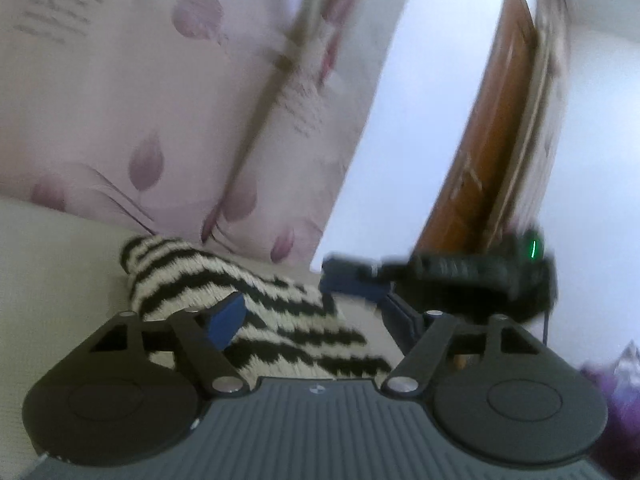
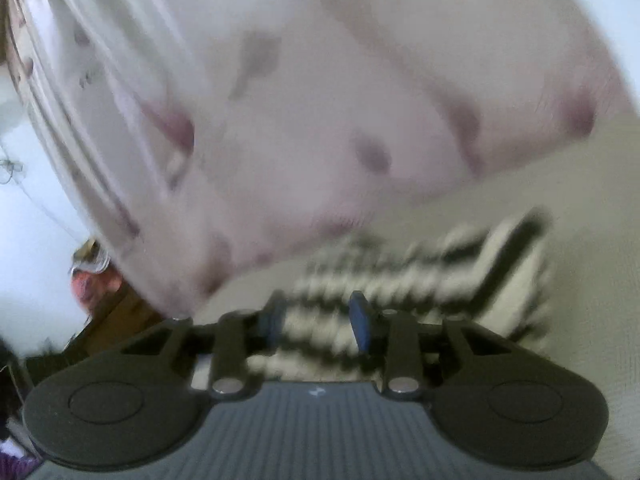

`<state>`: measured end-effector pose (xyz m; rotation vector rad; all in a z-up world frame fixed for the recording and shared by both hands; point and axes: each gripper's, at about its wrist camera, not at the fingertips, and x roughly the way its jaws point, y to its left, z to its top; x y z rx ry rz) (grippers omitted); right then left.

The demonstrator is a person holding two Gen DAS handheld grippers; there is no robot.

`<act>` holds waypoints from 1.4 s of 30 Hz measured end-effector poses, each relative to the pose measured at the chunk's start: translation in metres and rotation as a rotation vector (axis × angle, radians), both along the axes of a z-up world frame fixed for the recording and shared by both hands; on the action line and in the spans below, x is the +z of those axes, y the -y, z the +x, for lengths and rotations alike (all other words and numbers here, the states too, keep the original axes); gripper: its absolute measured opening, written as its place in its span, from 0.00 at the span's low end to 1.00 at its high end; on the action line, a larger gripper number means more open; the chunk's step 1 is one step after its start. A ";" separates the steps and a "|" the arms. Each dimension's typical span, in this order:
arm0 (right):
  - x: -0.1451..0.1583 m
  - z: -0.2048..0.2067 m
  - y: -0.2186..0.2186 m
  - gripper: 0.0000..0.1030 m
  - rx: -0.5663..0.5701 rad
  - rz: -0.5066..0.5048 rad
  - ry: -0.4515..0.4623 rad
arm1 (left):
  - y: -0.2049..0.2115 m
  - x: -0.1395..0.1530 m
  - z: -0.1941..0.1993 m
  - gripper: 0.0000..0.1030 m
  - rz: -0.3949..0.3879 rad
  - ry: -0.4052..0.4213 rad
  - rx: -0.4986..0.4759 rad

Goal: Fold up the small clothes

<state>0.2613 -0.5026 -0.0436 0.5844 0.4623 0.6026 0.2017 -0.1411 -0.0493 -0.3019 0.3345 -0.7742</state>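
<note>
A small black-and-white zigzag striped knit garment [image 1: 256, 296] lies on a cream surface [image 1: 52, 264]. My left gripper [image 1: 308, 316] is open over it; its left blue pad [image 1: 226, 316] rests on the knit, and the right finger is hidden behind the other gripper. My right gripper [image 1: 352, 276], seen in the left wrist view, reaches in from the right at the garment's far edge. In the blurred right wrist view, my right gripper [image 2: 318, 320] is open, its blue pads [image 2: 360, 320] standing apart above the striped garment [image 2: 400, 276].
Pink pillows with purple leaf print [image 1: 140, 120] stand right behind the garment, also in the right wrist view [image 2: 320, 100]. A brown wooden door [image 1: 480, 140] and white wall are at the back right. Purple fabric [image 1: 616, 380] lies at the right edge.
</note>
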 end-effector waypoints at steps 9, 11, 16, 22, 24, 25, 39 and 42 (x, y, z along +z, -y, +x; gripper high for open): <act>-0.021 0.047 -0.020 0.32 -0.105 -0.478 -0.081 | 0.008 -0.024 -0.006 0.63 0.069 0.000 -0.016; -0.032 0.044 -0.023 0.32 -0.123 -0.462 -0.039 | 0.007 -0.024 -0.006 0.63 0.067 -0.005 -0.017; -0.033 0.039 -0.013 0.33 -0.159 -0.375 -0.046 | 0.009 -0.027 -0.008 0.66 0.072 0.011 0.001; -0.002 -0.038 -0.025 0.36 -0.217 -0.431 0.094 | 0.018 -0.025 -0.010 0.71 0.120 0.045 0.012; -0.002 -0.069 -0.029 0.34 -0.212 -0.477 0.122 | 0.018 -0.025 -0.010 0.71 0.123 0.045 0.013; -0.006 -0.079 -0.031 0.35 -0.220 -0.515 0.111 | 0.019 -0.025 -0.010 0.71 0.126 0.046 0.015; -0.036 -0.084 -0.019 0.58 -0.292 -0.515 -0.026 | 0.035 -0.024 -0.020 0.74 0.247 0.093 0.053; -0.039 -0.085 -0.015 0.65 -0.306 -0.505 -0.038 | 0.039 -0.024 -0.021 0.75 0.270 0.102 0.057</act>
